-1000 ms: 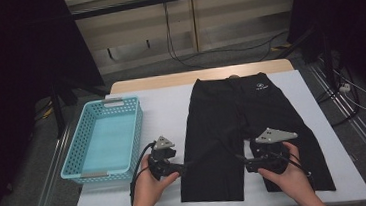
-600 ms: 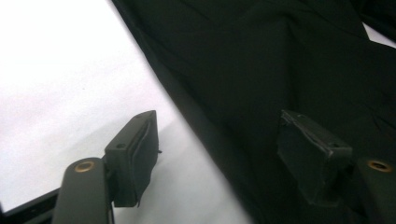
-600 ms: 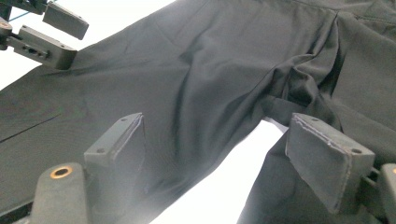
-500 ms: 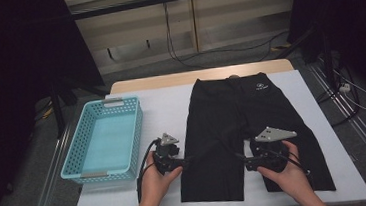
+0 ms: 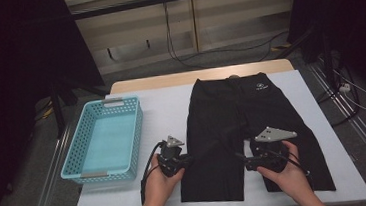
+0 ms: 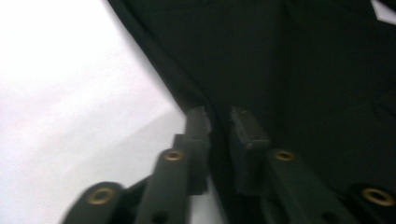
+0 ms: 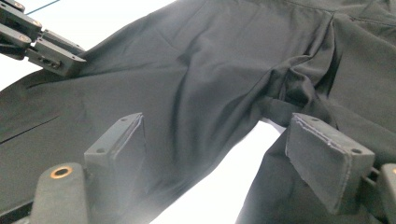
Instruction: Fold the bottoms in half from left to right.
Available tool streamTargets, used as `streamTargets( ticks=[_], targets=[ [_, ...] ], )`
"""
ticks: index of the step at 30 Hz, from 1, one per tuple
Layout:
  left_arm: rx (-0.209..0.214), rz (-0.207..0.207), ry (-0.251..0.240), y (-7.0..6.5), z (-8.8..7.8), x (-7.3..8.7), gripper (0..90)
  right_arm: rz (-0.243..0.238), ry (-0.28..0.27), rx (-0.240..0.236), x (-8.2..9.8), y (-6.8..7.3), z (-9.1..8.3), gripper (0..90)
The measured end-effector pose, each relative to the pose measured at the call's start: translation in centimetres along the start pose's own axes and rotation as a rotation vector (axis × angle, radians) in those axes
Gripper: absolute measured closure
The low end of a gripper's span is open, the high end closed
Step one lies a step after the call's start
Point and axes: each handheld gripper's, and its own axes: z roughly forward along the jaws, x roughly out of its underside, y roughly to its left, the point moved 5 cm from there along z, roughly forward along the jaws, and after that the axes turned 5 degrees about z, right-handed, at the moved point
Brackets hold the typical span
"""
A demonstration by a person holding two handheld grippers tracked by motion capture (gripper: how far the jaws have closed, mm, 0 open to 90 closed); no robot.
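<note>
The left claw (image 6: 219, 116) has just been closing, and its two black jaws now stand nearly together on the outer edge of the black shorts (image 5: 246, 127), with the hem of the left leg caught between the pads (image 6: 198, 121). In the high view that left claw (image 5: 186, 159) sits at the left border of the garment, held from below by the person's left hand (image 5: 160, 183). The right claw (image 7: 224, 154) stands wide open: its jaws straddle the inner edges of the two legs near the crotch, with a strip of white worktop showing in the gap and no pad pressing on cloth. In the high view the right claw (image 5: 244, 162) points leftward over the gap between the legs, gripped by the right hand (image 5: 285, 172). The shorts lie flat on the white worktop (image 5: 164, 109), waistband away from the person, legs toward the near edge. Well to the left of them rests a light blue plastic basket (image 5: 105, 140), just beside the left hand.
</note>
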Motion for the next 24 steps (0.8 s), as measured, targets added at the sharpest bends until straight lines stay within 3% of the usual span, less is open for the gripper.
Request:
streamTargets(
  ticks=[1,2,4,8,14,24],
  targets=[
    [0.062,-0.049,0.000,-0.1,0.1,0.1,88.0,-0.001,-0.001,0.002,0.0,0.0,0.0,19.7],
    [0.084,-0.061,-0.002,-0.2,0.1,0.1,89.0,-0.002,-0.001,0.002,0.0,0.0,0.1,19.7],
    [0.077,-0.052,-0.002,-0.3,0.1,-0.1,89.1,-0.004,0.000,0.003,-0.1,0.0,0.2,19.7],
    [0.120,-0.081,-0.028,-0.6,-0.4,-0.6,89.3,-0.005,-0.004,0.008,-0.4,-0.1,0.3,19.4],
    [0.143,-0.079,-0.059,-0.8,-1.3,-1.1,89.5,-0.006,-0.005,0.008,-0.6,-0.2,0.5,18.9],
    [0.144,-0.069,-0.071,-1.2,-1.4,-1.3,89.5,0.000,-0.012,-0.009,-1.3,-0.1,1.1,17.2]
  ],
)
